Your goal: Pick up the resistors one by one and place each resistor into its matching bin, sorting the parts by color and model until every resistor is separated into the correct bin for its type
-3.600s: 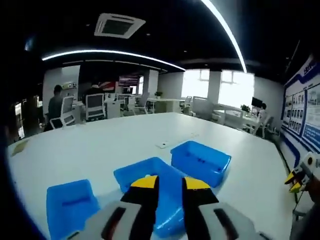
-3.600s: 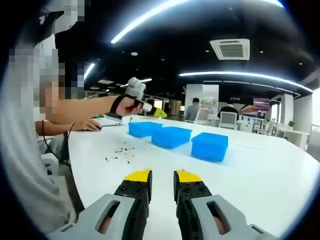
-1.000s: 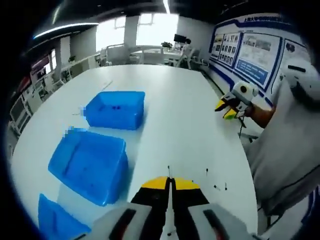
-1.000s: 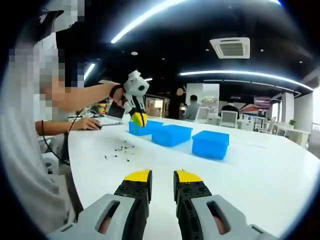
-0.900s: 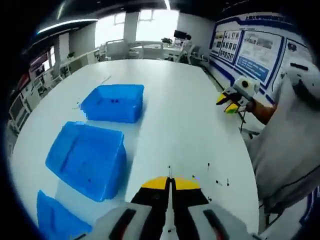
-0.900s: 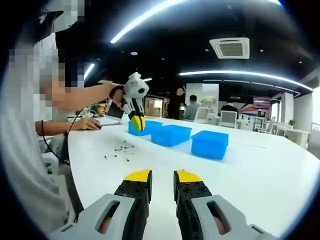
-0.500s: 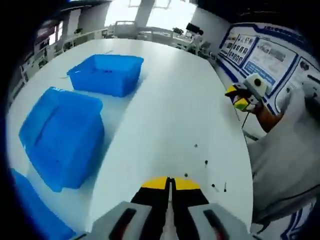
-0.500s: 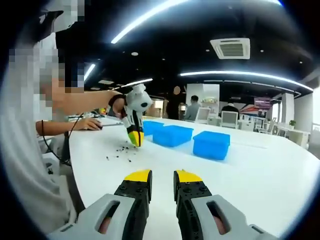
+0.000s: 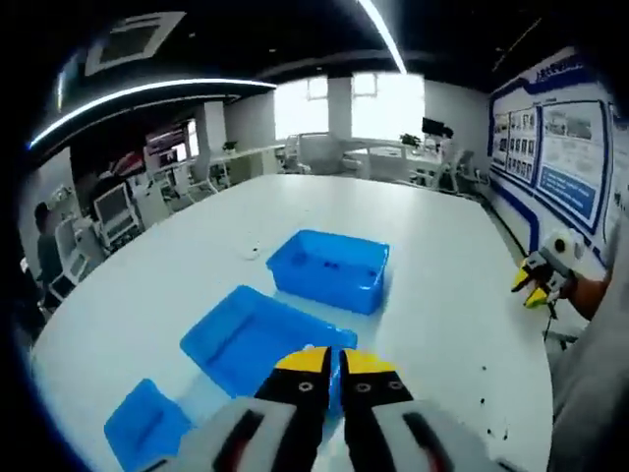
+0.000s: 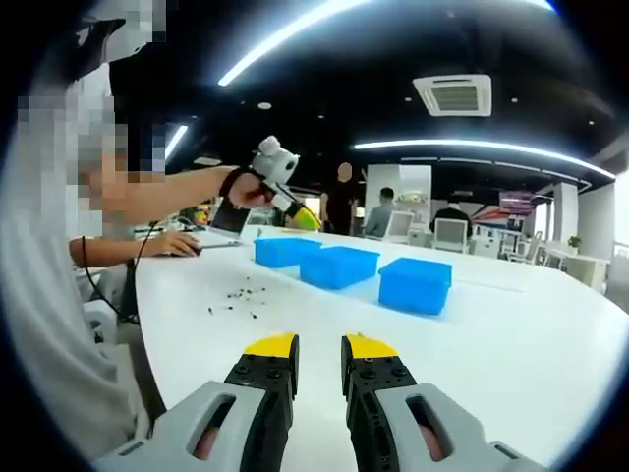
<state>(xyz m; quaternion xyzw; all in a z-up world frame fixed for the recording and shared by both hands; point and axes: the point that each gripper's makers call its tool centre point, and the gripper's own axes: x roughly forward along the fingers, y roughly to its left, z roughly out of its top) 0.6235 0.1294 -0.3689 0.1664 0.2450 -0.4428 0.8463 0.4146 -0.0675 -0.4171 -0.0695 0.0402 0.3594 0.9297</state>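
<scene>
Resistors loose on table, apart from three bins.

You will find nothing here that you can read. The blue-bordered wall boards on the right of the left gripper view carry rows of small panels and a line of white characters along the top, but all of it is too small and blurred for you to make out. The screens far back in that view show bright patches with no legible words. The blue bins and the gripper bodies bear no label or number that you can make out.
</scene>
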